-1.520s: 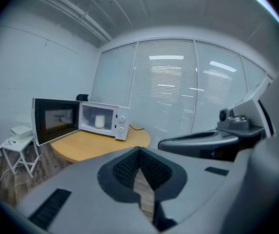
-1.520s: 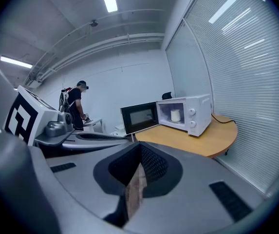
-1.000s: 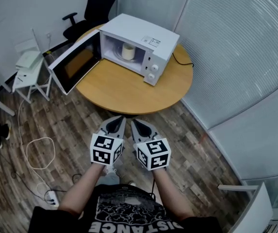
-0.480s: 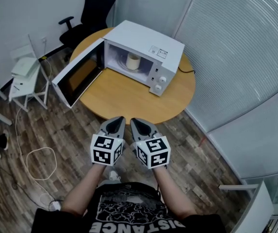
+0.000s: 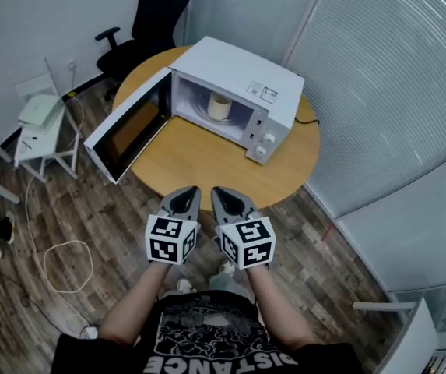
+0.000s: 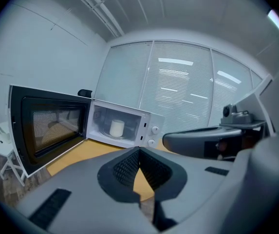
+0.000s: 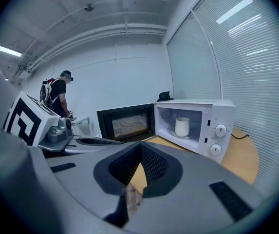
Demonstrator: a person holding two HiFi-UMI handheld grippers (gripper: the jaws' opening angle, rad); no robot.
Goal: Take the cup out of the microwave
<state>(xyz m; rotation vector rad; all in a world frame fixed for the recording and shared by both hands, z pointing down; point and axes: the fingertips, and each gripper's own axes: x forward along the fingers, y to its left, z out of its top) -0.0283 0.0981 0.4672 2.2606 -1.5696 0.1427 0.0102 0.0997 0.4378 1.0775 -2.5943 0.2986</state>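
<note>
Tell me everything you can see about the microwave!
The microwave is a white box standing upright on a round wooden table. Its door hangs wide open to the side, dark with a mesh window. Two round knobs sit one above the other beside the opening, and a small label is on top. A pale cup stands inside. A black cord trails behind it.
</note>
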